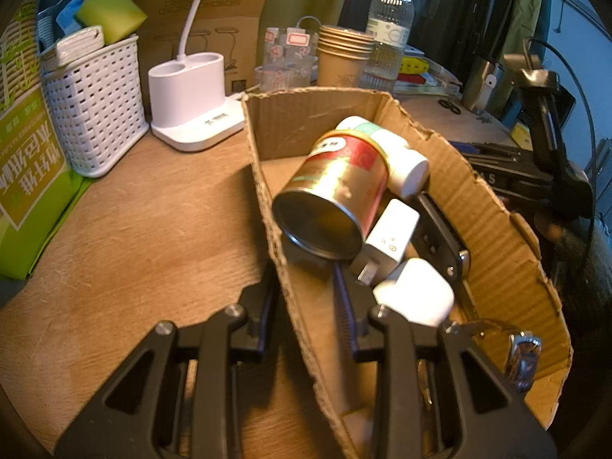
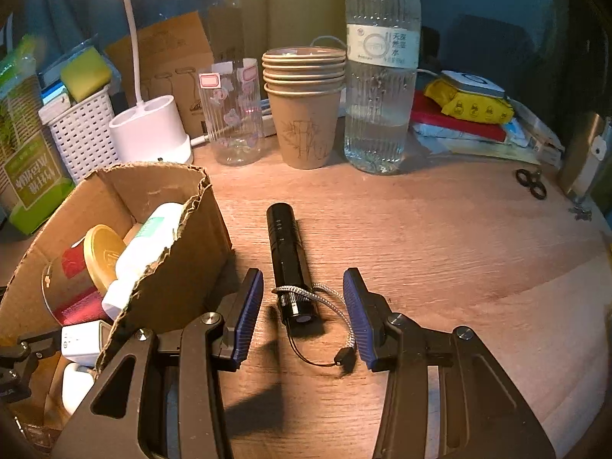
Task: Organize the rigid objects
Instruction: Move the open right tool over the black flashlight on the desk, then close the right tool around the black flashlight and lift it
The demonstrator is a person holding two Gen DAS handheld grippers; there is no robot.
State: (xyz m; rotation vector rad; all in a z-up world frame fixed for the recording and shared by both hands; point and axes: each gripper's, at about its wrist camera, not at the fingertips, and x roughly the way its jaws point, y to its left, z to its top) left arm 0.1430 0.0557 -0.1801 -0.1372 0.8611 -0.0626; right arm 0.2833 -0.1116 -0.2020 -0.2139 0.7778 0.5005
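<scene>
Flashlight [image 2: 287,264] lies on tabletop [image 2: 440,252] between wide right tongs [image 2: 303,313]; left tongs [image 1: 306,298] pinch cardboard box [image 1: 497,229] wall, left of it.

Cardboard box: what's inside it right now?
Inside the box: a tin, a white bottle, a charger, a white case, a black key fob. Anything beneath them is hidden.

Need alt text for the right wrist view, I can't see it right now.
The right gripper is open around a black cylindrical flashlight lying on the wooden table, pads not touching it. A torn brown cardboard box holding small items sits left.
</scene>
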